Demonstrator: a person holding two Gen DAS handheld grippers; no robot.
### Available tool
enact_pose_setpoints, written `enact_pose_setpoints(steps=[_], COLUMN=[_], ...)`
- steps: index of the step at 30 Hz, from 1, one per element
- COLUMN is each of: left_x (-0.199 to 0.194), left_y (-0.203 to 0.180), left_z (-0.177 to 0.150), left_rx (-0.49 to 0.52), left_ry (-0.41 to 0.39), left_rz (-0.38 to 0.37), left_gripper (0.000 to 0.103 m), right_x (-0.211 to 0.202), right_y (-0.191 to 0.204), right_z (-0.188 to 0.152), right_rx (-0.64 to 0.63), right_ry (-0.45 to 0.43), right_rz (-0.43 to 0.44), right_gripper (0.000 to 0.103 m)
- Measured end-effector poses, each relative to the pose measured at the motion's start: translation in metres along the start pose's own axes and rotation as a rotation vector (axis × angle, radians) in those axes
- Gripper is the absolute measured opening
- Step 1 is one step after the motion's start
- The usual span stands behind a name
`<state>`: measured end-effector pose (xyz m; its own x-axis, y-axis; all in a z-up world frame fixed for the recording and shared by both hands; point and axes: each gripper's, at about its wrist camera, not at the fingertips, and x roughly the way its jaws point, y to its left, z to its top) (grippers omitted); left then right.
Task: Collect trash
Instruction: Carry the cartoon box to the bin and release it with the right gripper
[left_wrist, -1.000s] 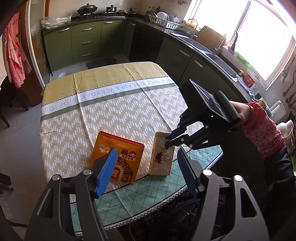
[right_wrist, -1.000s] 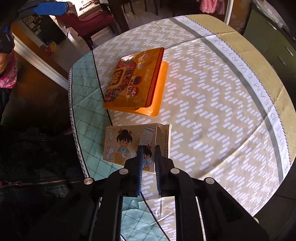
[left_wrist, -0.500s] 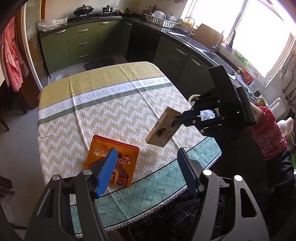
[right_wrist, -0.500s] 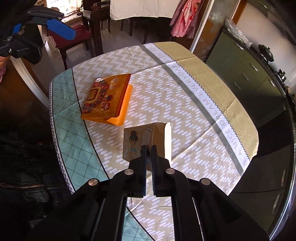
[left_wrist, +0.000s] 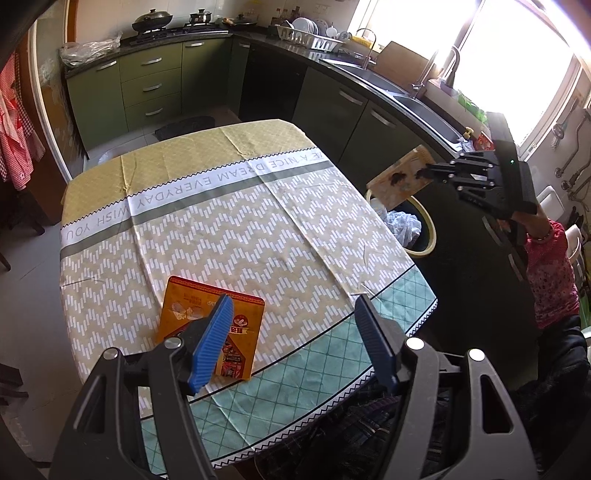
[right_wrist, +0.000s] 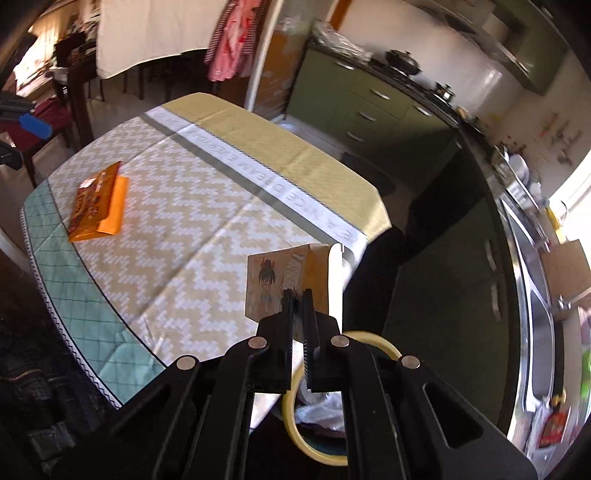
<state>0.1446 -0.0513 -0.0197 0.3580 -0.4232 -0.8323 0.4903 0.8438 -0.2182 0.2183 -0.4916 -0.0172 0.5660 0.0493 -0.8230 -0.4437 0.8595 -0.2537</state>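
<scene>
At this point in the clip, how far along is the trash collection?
Done: crumpled trash already lies in the bin. In hand: right gripper holds the cartoon box above that bin. Left: the orange box on the table; left gripper is open, empty.

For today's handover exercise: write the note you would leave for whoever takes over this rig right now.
Right gripper: shut on the small cartoon box, held in the air past the table edge, above the yellow-rimmed bin.
Left gripper: open, empty, hovering over the near end of the table.
Done: small box lifted off the table.
Left: drop it in the bin, then collect the orange box lying on the tablecloth.
</scene>
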Motion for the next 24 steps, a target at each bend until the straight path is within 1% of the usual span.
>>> enact_pose_setpoints(steps=[3,7,10,12,15,16,18,19,20,24], left_x=[0.017,0.040,0.051,0.057,0.065,0.067,0.069,0.069,0.070,0.077], left_y=[0.010,0.025,0.030,0.029,0.025,0.025,0.028,0.031,0.036,0.066], left_z=[-0.002,-0.006,-0.012,-0.017,-0.023,-0.024,-0.024,-0.024,-0.023,-0.015], left_rx=[-0.016,-0.058,-0.069,-0.069,-0.049,-0.046,-0.043,-0.043,-0.049,-0.078], left_ry=[0.039,0.097,0.133,0.162,0.208,0.220,0.236,0.240,0.241,0.255], left_rz=[0.001,-0.003,0.006,0.002,0.013,0.016,0.025,0.032,0.038,0.055], left_gripper=[0.067,0.067,0.067,0.067,0.069,0.069,0.070,0.072,0.073,0.075], right_x=[0.005,0.026,0.043,0.055,0.073,0.075,0.077,0.077,0.076,0.075], right_y=[-0.038,-0.074,-0.091,-0.096,-0.102,-0.105,-0.107,-0.107,-0.107,-0.103], right_z=[-0.035,-0.078,-0.101,-0.113,-0.123,-0.126,-0.129,-0.129,-0.129,-0.126], right_rx=[0.100,0.205,0.268,0.304,0.344,0.353,0.365,0.363,0.358,0.350], right_ry=[0.050,0.126,0.170,0.197,0.251,0.252,0.261,0.258,0.255,0.255], right_rz=[-0.045,-0.080,-0.069,-0.035,-0.005,-0.005,0.011,0.002,-0.001,0.014], right_gripper=[0.005,0.005,0.005,0.005,0.008,0.008,0.023,0.040,0.046,0.047])
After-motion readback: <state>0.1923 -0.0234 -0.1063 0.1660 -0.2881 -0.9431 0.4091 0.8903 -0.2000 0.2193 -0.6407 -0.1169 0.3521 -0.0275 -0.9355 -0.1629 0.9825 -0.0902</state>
